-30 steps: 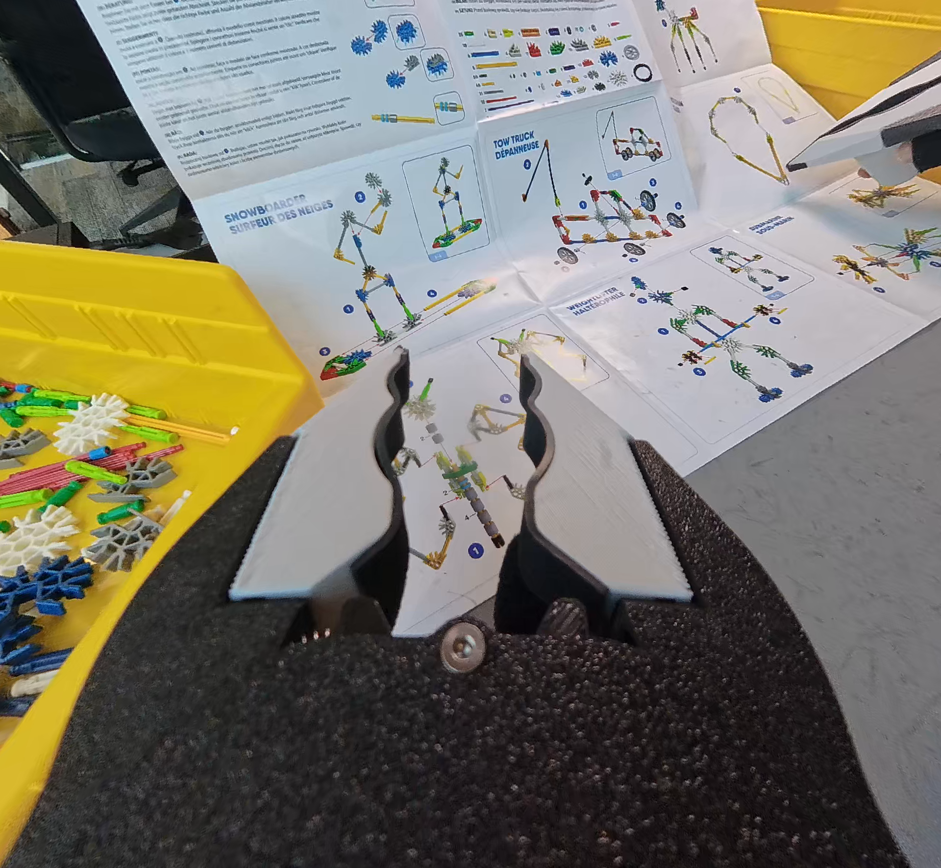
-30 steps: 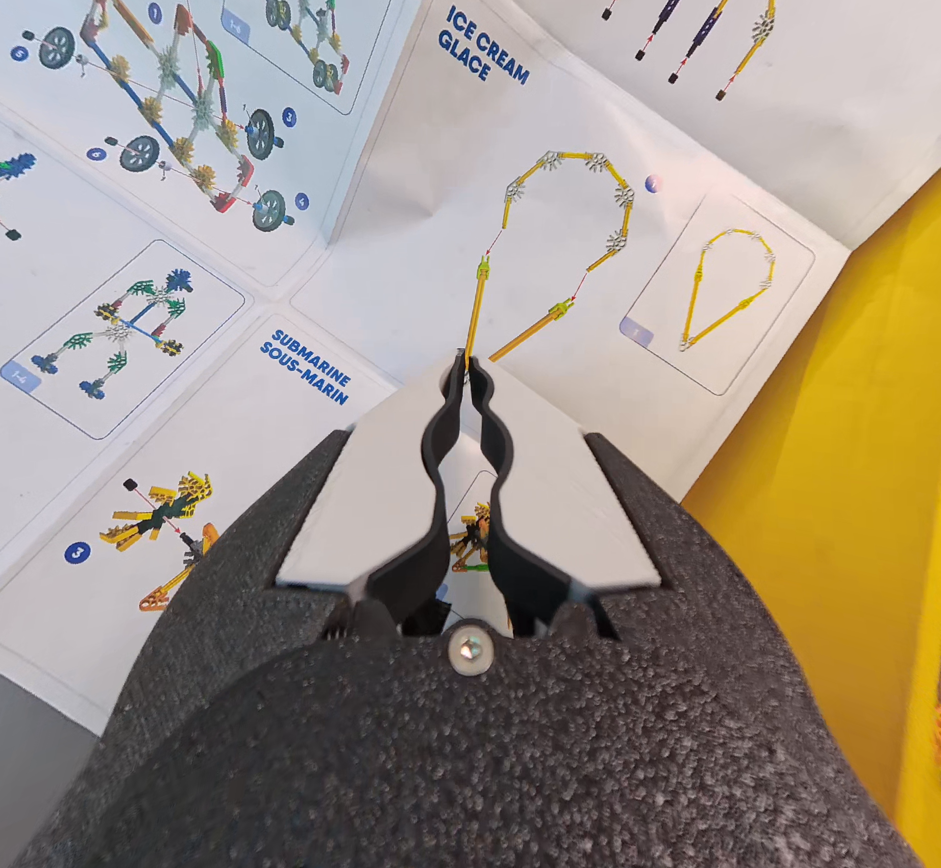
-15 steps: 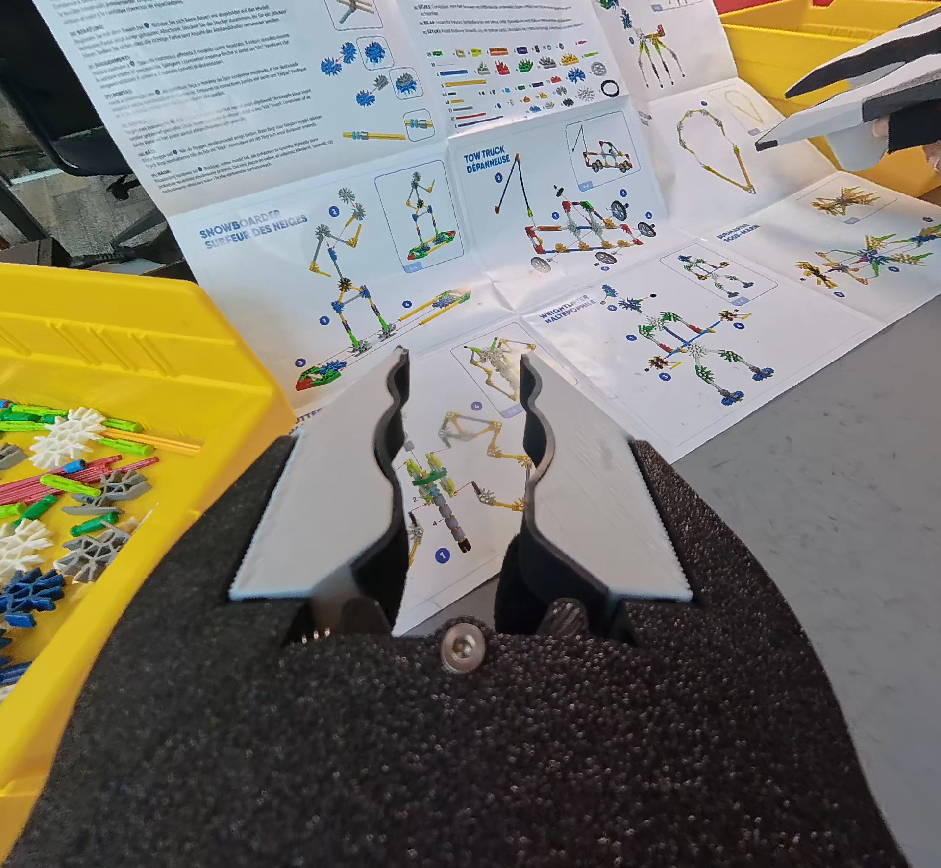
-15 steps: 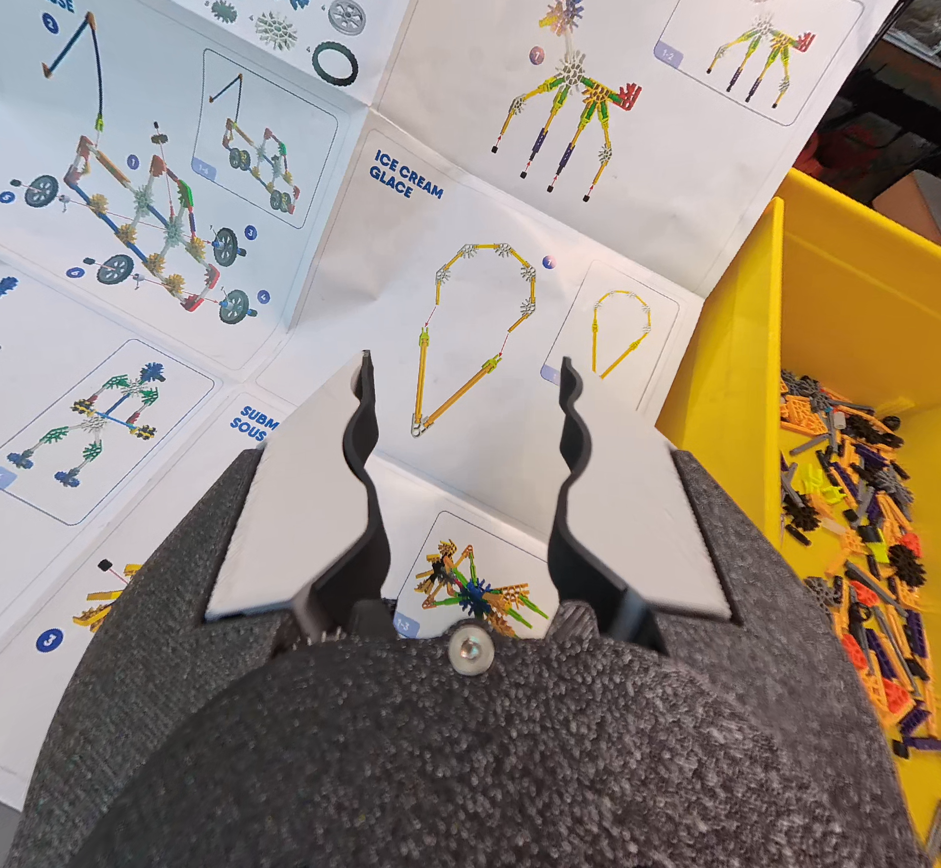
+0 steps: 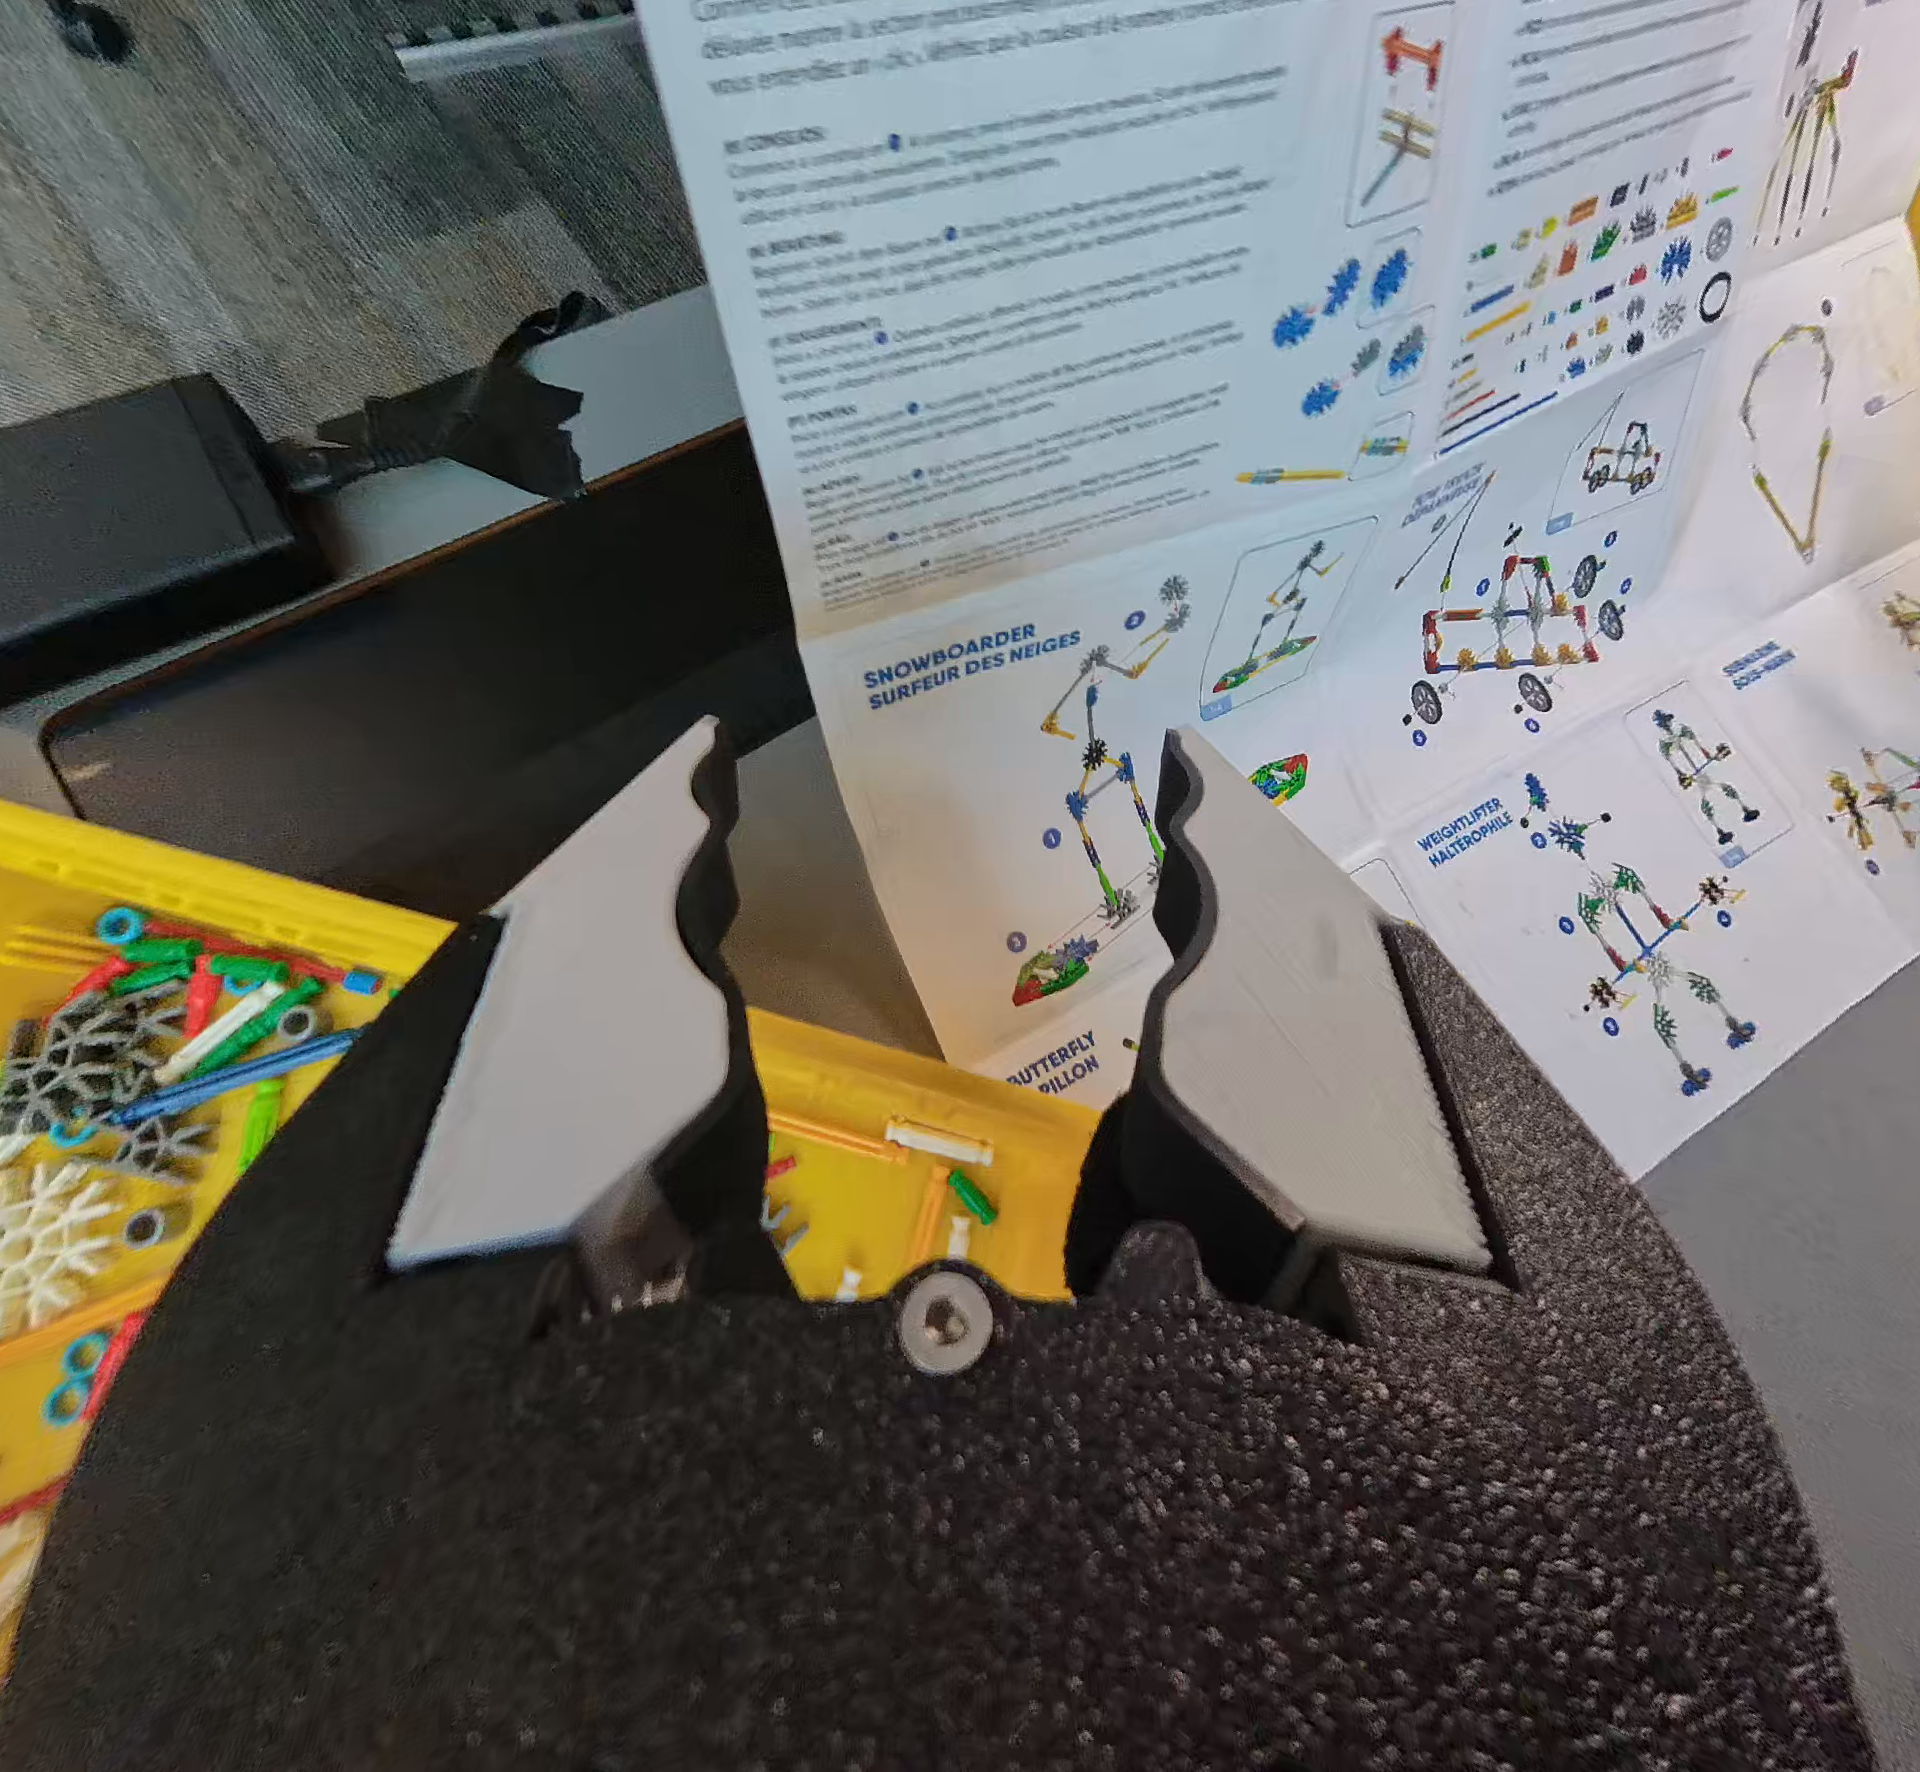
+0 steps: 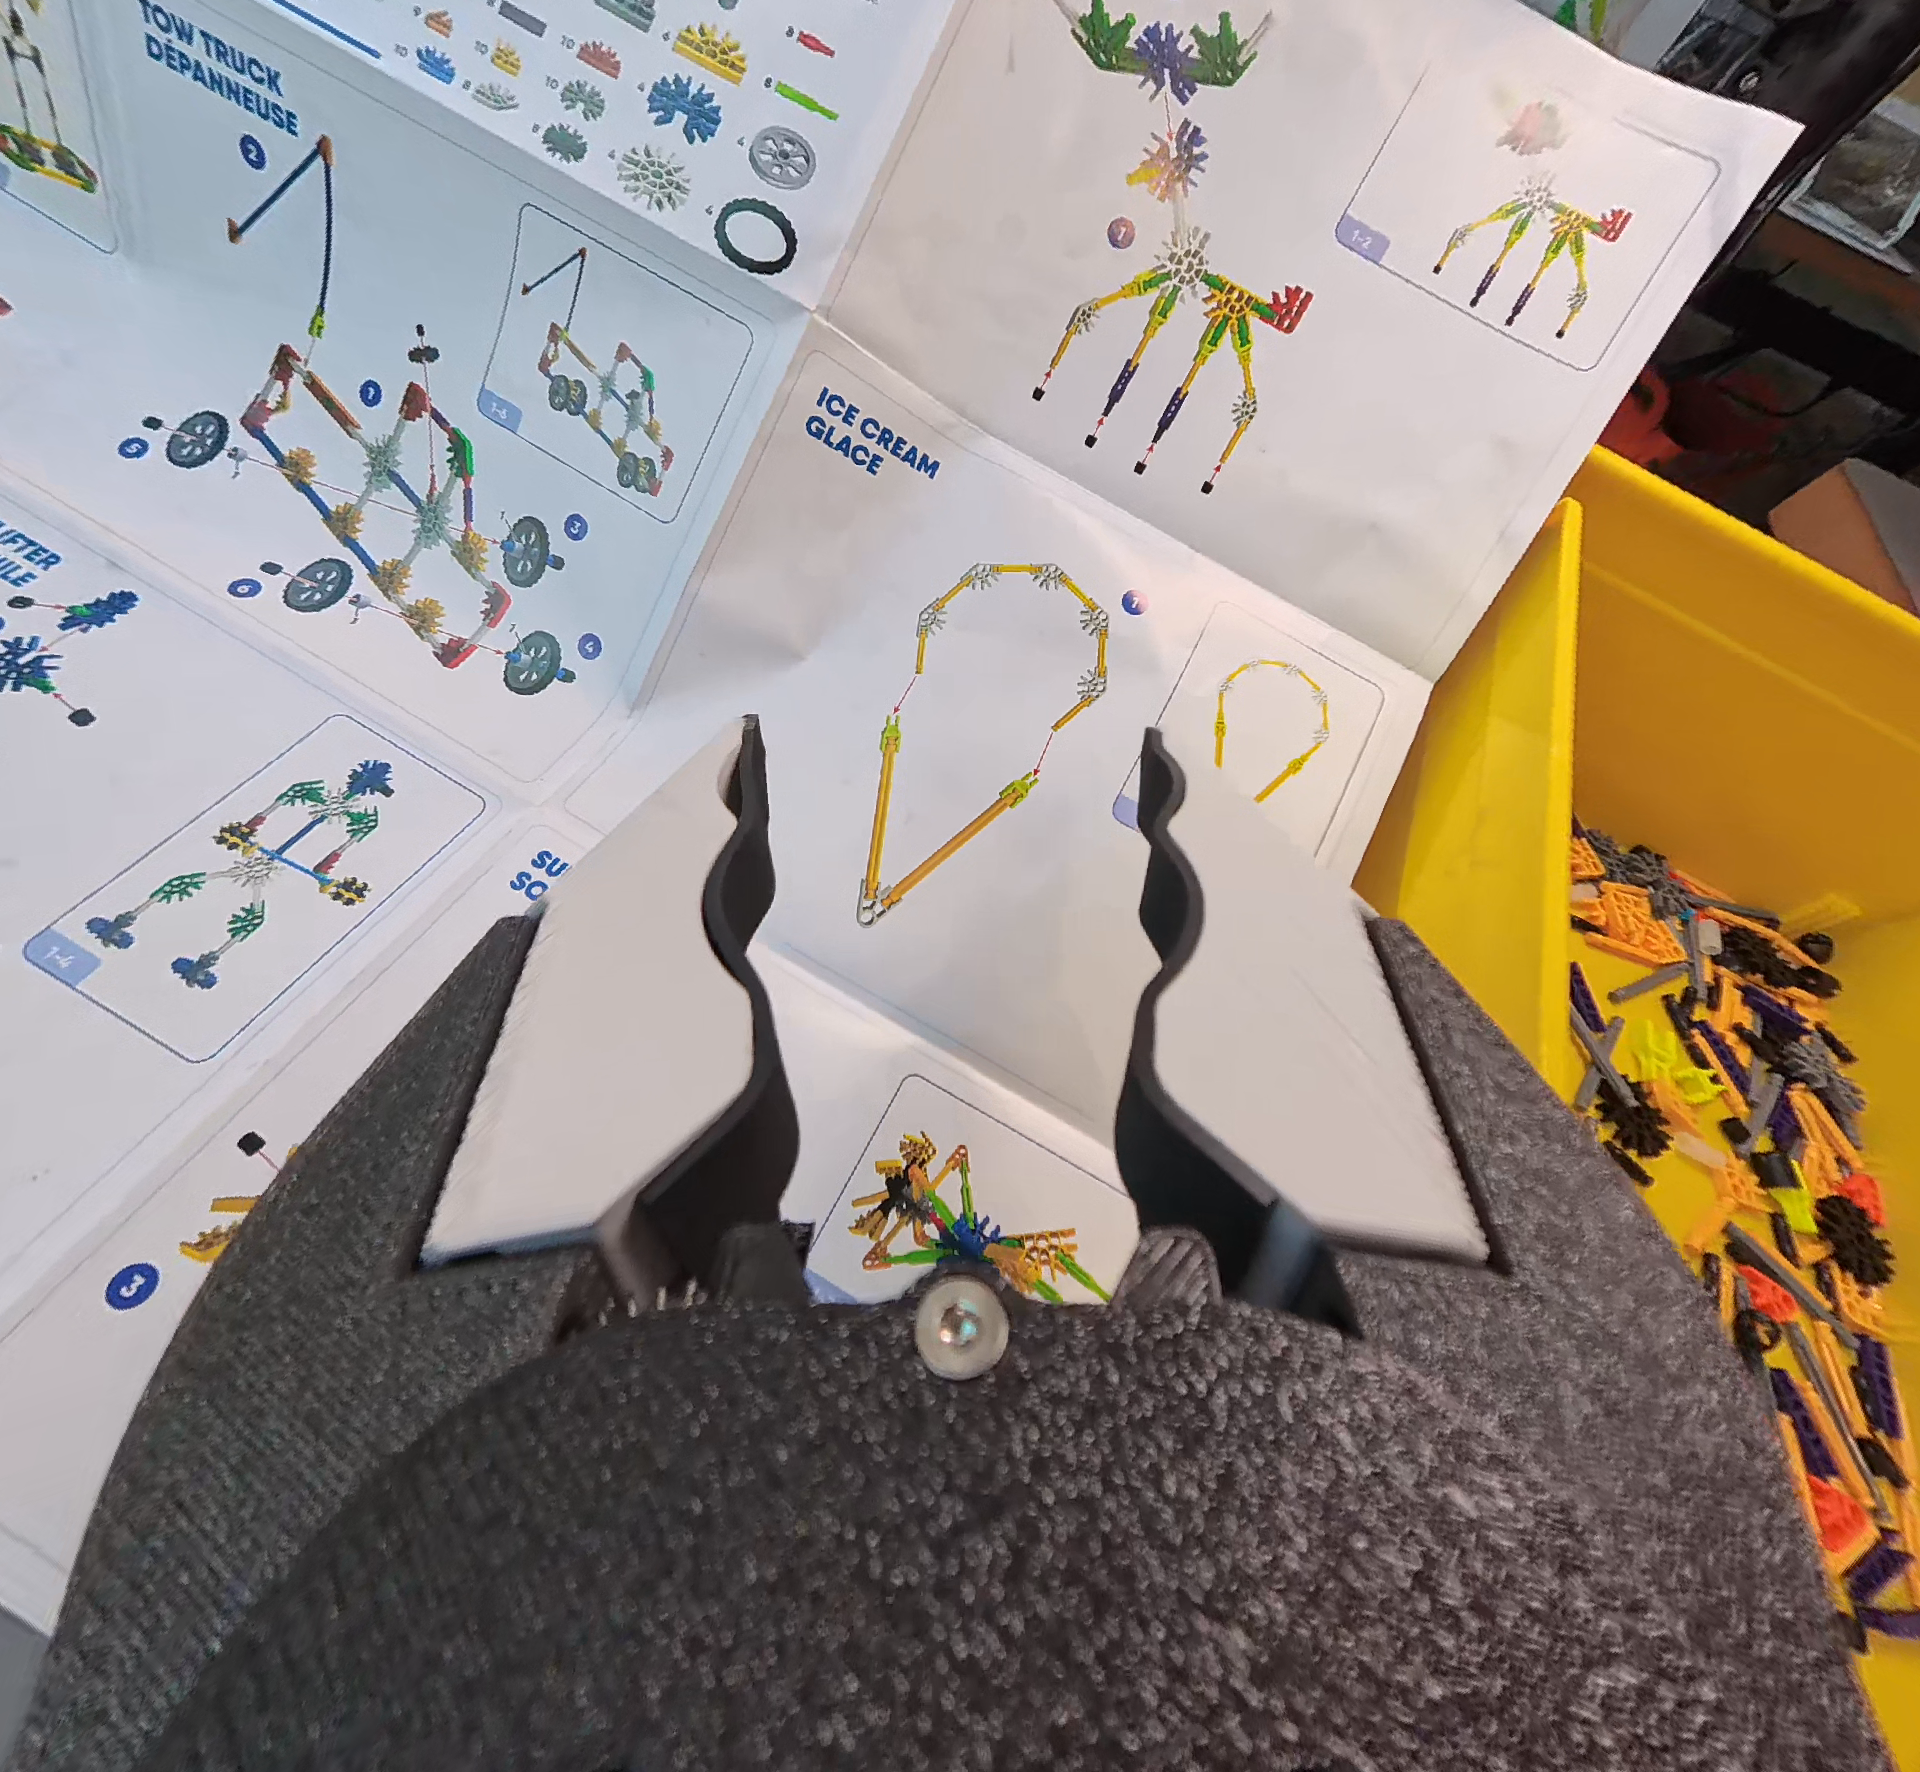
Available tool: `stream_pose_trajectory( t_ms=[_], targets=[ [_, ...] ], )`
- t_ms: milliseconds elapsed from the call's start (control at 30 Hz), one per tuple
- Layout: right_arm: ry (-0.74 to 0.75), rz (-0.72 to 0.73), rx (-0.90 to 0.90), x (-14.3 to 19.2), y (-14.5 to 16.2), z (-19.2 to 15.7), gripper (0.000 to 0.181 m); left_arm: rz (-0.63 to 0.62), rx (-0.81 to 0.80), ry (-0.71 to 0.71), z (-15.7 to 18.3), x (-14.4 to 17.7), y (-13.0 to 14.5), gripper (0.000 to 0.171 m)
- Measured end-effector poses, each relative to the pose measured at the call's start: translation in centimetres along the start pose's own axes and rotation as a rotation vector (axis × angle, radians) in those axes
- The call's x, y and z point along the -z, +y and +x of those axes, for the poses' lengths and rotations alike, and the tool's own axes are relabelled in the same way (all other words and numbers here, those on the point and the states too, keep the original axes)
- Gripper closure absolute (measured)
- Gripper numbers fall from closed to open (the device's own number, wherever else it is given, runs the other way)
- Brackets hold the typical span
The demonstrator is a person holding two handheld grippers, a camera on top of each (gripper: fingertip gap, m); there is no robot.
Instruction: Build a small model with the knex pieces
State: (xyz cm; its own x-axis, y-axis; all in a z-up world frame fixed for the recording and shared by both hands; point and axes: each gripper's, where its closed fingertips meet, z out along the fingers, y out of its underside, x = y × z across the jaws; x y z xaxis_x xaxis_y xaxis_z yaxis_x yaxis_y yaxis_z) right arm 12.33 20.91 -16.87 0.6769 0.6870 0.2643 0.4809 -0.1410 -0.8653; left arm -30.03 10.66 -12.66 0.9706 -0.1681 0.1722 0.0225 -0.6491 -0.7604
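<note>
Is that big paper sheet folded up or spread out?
Spread out: the instruction sheet lies unfolded, creases showing, many panels visible at once.

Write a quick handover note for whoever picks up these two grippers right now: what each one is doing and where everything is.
Left hand-held gripper: open, empty, above the near corner of the left yellow bin of mixed rods and connectors.
Right hand-held gripper: open, empty, over the unfolded instruction sheet, facing its yellow loop diagram.
Right yellow bin of mostly orange, purple and black pieces lies to its right.
Done: nothing picked up, no pieces on the sheet.
Left: no goal given, so everything.
</note>
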Motion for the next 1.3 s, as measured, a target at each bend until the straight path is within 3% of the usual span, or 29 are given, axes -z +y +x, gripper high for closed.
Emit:
stream_pose_trajectory(
  t_ms=[133,200,267,300,333,367,533,833,1033,1133,1300],
  targets=[
    [-0.012,0.009,0.033,-0.1,0.0,-0.3,0.113,-0.069,0.011,0.09,-2.7,-3.4,-1.1,0.088],
    [-0.019,0.01,0.051,-0.2,0.1,-0.5,0.115,-0.074,-0.011,0.142,-2.7,-4.8,-1.5,0.096],
    [-0.027,0.01,0.065,-0.3,0.3,-0.7,0.117,-0.076,-0.026,0.224,-1.9,-5.7,-1.7,0.121],
    [-0.031,0.01,0.07,-0.4,0.4,-0.7,0.117,-0.095,-0.029,0.217,-2.1,-6.1,-1.5,0.148],
    [-0.033,0.01,0.073,-0.4,0.4,-0.8,0.118,-0.114,-0.022,0.207,-2.5,-6.4,-1.2,0.164],
    [-0.035,0.01,0.074,-0.5,0.4,-0.8,0.118,-0.127,-0.004,0.219,-2.6,-6.5,-1.0,0.171],
    [-0.049,0.008,0.073,-0.5,0.6,-1.1,0.119,-0.181,-0.015,0.083,-5.9,-5.4,0.3,0.171],
    [-0.125,0.009,0.121,-0.9,0.9,-3.8,0.121,-0.405,-0.289,-0.18,-10.1,-5.0,2.9,0.171],
    [-0.218,-0.074,0.157,-2.7,2.1,-7.0,0.121,-0.45,-0.344,-0.186,-10.6,-5.2,3.3,0.171],
    [-0.211,-0.11,0.095,-5.0,0.9,-6.7,0.126,-0.435,-0.34,-0.193,-10.7,-5.2,3.1,0.171],
    [-0.194,-0.272,0.041,-8.5,3.2,-6.5,0.133,-0.41,-0.335,-0.201,-10.9,-5.1,3.0,0.171]
  ],
)
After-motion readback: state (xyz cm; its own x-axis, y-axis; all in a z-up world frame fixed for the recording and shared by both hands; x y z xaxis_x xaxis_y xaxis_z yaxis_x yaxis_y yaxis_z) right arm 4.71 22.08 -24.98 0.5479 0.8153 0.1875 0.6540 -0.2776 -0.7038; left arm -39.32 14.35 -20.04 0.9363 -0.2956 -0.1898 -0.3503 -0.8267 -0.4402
